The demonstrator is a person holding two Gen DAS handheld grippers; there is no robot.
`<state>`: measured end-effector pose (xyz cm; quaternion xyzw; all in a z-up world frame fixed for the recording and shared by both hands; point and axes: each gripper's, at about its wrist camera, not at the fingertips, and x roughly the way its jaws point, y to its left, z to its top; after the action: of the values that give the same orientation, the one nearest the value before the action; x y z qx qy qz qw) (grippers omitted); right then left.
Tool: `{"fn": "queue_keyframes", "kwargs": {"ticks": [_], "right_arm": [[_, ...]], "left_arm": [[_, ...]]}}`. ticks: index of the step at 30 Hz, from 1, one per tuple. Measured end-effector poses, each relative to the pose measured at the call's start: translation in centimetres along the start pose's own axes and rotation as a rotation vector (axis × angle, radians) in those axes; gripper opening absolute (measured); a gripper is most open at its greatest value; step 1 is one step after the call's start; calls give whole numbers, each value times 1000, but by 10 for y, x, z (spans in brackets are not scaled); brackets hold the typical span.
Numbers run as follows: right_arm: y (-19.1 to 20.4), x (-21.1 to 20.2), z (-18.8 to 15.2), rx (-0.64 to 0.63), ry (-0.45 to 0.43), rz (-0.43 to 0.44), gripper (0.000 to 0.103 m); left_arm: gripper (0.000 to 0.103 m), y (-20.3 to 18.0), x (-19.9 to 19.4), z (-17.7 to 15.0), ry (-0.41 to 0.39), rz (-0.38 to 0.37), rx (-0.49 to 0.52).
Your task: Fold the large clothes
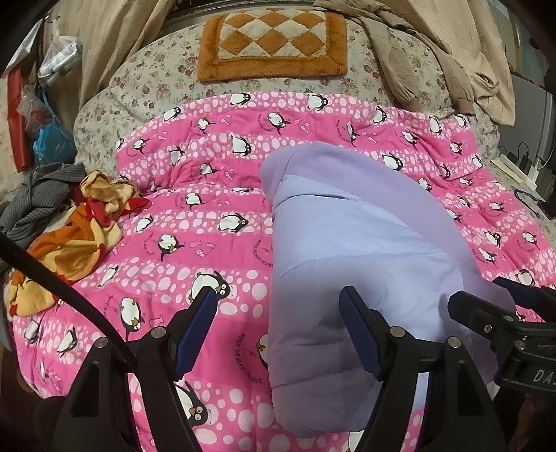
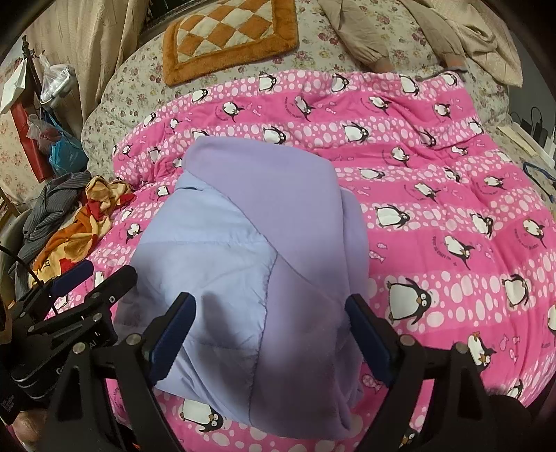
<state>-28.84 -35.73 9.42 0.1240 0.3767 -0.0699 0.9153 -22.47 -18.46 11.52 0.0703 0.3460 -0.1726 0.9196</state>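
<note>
So the whole thing is on a bed with a pink penguin quilt (image 1: 208,215) spread over a floral sheet (image 1: 156,69). Up by the head there's an orange checkered mat (image 1: 274,38), beige curtains (image 1: 104,31) behind it, and some beige clothes (image 1: 434,59) dumped at the top right corner. Plastic bags (image 1: 52,139) hang off to the left.

On the left edge of the quilt sits a crumpled orange-and-red cloth (image 1: 80,236) with a grey striped garment (image 1: 38,198) just beside it, both well apart from the work area. A black cable (image 1: 69,299) cuts across the left wrist view's lower left.

The lilac jacket (image 2: 250,243) lies folded up in the middle of the quilt, quilted lining and fleece side both showing.

Left gripper (image 1: 278,330): fingers wide apart, one over the quilt, the other over the jacket's left edge, gripping nothing. Right gripper (image 2: 271,337): fingers also spread wide, straddling the jacket's near end, not clamped on it.
</note>
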Motion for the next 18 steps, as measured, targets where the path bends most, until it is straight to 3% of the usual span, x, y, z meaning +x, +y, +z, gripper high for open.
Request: {"fn": "queue_keyframes", "kwargs": {"ticks": [18], "right_arm": [[2,4,1,-8,16,-8,92]], "left_arm": [[45,0,7,1,2,-32,8]]}}
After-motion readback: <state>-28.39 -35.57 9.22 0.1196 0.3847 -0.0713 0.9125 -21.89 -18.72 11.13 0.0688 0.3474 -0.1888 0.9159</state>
